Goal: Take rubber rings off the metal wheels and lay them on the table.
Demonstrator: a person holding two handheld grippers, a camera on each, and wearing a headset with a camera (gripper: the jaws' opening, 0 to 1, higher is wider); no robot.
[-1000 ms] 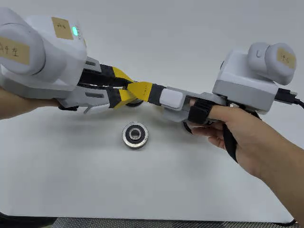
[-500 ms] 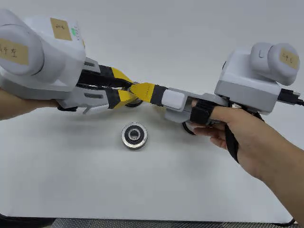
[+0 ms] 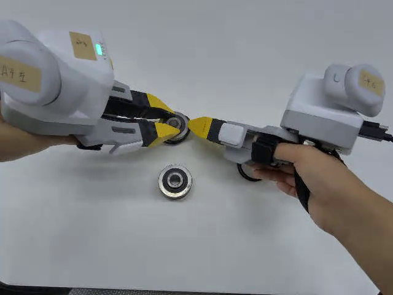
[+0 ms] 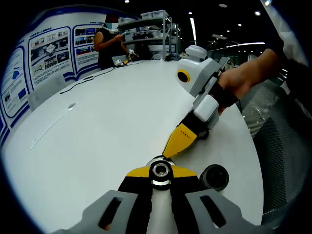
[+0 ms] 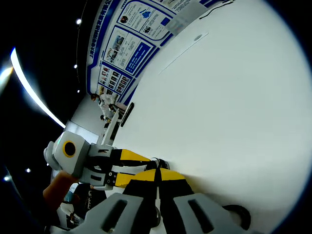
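The left gripper [image 4: 161,172] had its black, yellow-tipped jaws closed on a small silver metal wheel [image 4: 160,169]. The white right gripper [image 4: 171,148], carried by a hand [image 4: 241,80], reached in from the right-hand edge of the white table [image 4: 112,126]. Its yellow-tipped jaws were pressed together and its tip was just beside the held wheel; contact could not be told. A second wheel wearing a black rubber ring [image 4: 213,176] lay flat near that same edge. A person [image 4: 108,41] stood at the far edge beside blue-and-white wall posters [image 4: 48,53].
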